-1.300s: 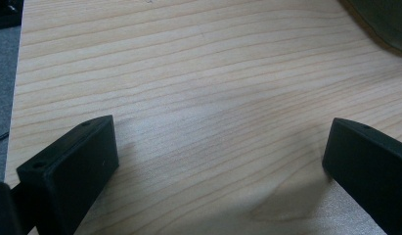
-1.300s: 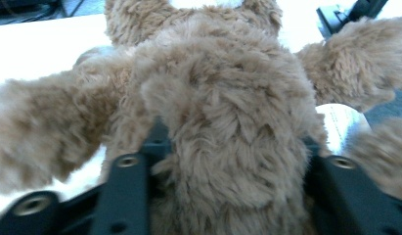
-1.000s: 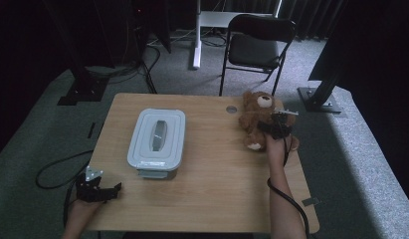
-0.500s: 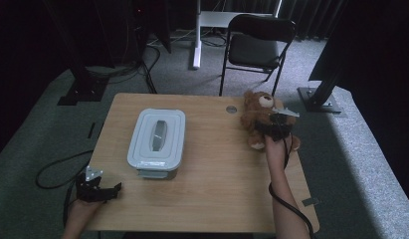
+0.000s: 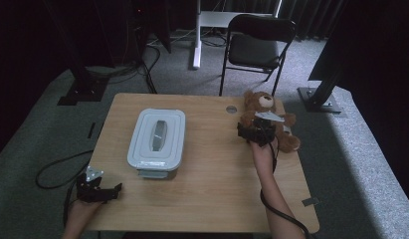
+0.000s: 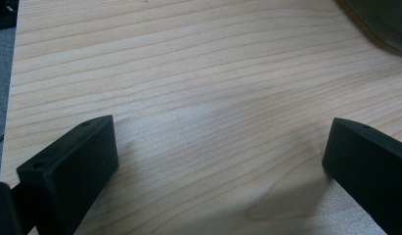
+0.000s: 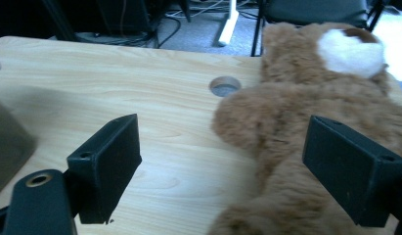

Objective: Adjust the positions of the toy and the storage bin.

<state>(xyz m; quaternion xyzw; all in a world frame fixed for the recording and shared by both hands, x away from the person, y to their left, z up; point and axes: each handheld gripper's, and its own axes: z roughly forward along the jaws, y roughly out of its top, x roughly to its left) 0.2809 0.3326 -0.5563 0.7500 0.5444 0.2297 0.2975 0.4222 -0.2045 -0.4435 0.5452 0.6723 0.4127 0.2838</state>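
Right gripper [image 7: 223,166] wide open, 2 black jaws low over the wooden bench [image 7: 115,83]. Brown teddy bear [image 7: 306,107] lies between them, nearer the right jaw, white muzzle up top. Round hole [image 7: 224,86] in bench just beside bear.

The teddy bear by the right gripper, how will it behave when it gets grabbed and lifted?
The teddy bear looks plush and thickly furred, so it will probably squash between the open jaws of the right gripper rather than resist. Its limbs lie slack on the table, so they would likely dangle. It seems light and unlikely to slip.
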